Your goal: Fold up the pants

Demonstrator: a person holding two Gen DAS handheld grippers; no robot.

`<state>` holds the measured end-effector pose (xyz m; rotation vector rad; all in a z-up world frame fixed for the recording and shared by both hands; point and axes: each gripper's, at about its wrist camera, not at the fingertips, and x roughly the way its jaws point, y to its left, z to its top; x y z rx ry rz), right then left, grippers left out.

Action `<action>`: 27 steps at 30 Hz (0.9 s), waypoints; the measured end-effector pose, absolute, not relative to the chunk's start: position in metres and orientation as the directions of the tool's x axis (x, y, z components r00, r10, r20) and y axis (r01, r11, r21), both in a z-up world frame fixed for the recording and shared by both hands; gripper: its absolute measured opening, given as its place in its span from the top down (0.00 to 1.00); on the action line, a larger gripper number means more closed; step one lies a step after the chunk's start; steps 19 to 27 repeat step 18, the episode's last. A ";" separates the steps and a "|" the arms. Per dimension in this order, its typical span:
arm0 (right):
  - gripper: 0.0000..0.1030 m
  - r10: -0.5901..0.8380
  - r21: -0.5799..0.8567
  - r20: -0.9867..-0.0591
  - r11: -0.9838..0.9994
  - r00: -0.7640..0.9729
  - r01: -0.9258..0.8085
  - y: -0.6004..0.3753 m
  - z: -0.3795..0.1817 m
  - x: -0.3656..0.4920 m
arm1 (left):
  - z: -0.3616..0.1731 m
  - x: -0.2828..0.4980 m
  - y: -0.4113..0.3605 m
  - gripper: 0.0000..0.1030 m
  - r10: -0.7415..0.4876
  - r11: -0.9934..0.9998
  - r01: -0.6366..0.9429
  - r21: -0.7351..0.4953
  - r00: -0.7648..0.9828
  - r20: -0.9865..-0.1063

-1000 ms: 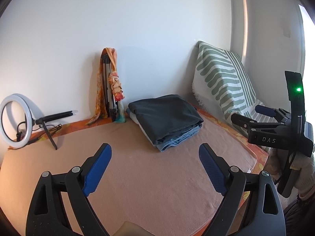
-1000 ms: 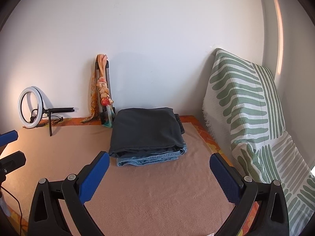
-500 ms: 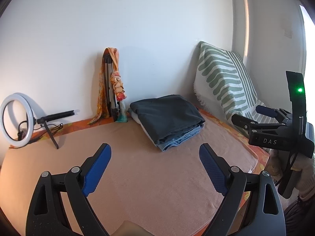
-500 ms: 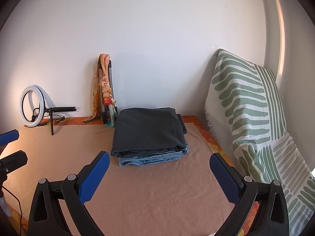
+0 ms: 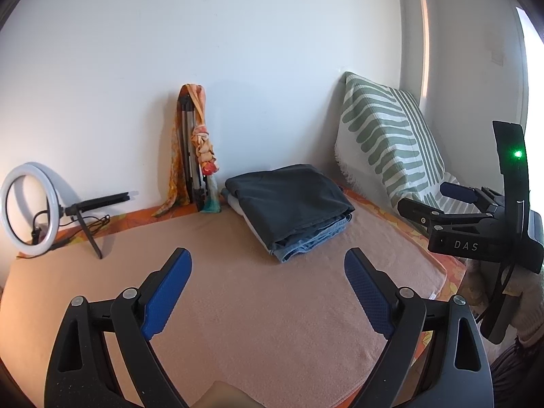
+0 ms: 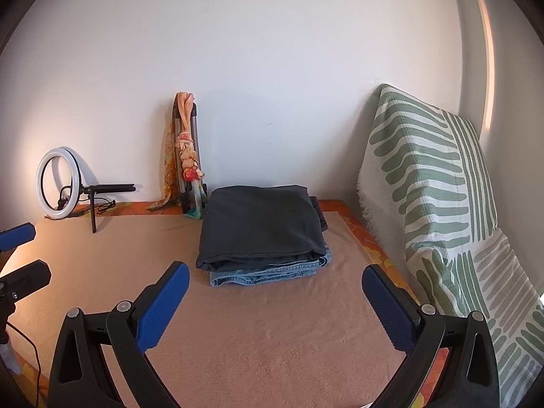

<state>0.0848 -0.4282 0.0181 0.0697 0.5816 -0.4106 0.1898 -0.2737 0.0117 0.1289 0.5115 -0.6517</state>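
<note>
A stack of folded pants lies at the back of the peach-coloured blanket (image 5: 238,306): dark grey pants (image 5: 289,197) on top of folded blue jeans (image 5: 312,241). The stack also shows in the right wrist view, with the dark pants (image 6: 258,224) above the jeans (image 6: 268,273). My left gripper (image 5: 268,285) is open and empty, held above the blanket in front of the stack. My right gripper (image 6: 272,295) is open and empty, just short of the stack's front edge. The right gripper also shows in the left wrist view (image 5: 442,200).
A green-and-white patterned cushion (image 6: 435,204) leans against the wall at the right. A folded tripod wrapped in an orange scarf (image 5: 193,149) stands by the back wall. A ring light on a small stand (image 5: 30,210) sits at the back left. The blanket's right edge (image 5: 442,265) drops off.
Both grippers have shifted slightly, so the stack sits a little lower in the views. Both stay open and empty.
</note>
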 end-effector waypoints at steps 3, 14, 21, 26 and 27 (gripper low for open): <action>0.00 -0.354 -0.052 -0.547 0.919 0.758 0.391 -0.428 0.018 0.087 | 0.012 0.190 -0.273 0.11 -0.547 0.792 0.609 -0.044 0.675 -0.496; 0.00 -0.344 -0.047 -0.552 0.922 0.759 0.384 -0.427 0.016 0.089 | 0.013 0.192 -0.270 0.11 -0.557 0.787 0.615 -0.055 0.668 -0.493; 0.00 -0.344 -0.048 -0.551 0.923 0.760 0.383 -0.427 0.017 0.089 | 0.014 0.191 -0.269 0.11 -0.560 0.783 0.620 -0.048 0.670 -0.487; 0.00 -0.344 -0.048 -0.551 0.923 0.760 0.383 -0.427 0.017 0.089 | 0.014 0.191 -0.269 0.11 -0.560 0.783 0.620 -0.048 0.670 -0.487; 0.00 -0.344 -0.048 -0.551 0.923 0.760 0.383 -0.427 0.017 0.089 | 0.014 0.191 -0.269 0.11 -0.560 0.783 0.620 -0.048 0.670 -0.487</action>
